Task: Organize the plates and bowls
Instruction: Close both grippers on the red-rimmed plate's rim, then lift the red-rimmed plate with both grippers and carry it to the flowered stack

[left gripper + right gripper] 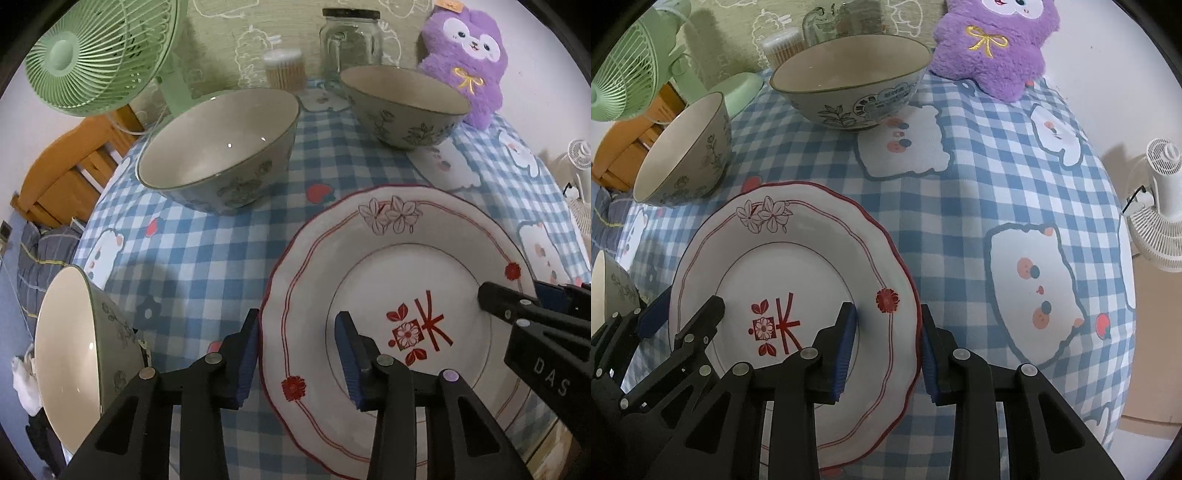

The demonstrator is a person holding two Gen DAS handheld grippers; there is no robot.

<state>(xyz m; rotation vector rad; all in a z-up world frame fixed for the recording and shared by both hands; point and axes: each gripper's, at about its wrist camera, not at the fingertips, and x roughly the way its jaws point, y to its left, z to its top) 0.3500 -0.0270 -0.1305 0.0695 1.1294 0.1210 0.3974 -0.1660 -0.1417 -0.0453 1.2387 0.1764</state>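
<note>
A white plate with a red rim and red flower marks (391,266) lies on the checked tablecloth; it also shows in the right wrist view (798,258). My left gripper (299,343) is open with its jaws astride the plate's left rim. My right gripper (888,336) is open with its jaws astride the plate's right rim. Three grey flowered bowls stand around: one behind the plate on the left (221,147), one at the back (402,107), one at the near left table edge (74,350).
A green fan (99,51), a glass jar (351,40), a cotton swab box (284,70) and a purple plush toy (465,55) stand along the back. A white fan (1160,206) stands off the table at the right.
</note>
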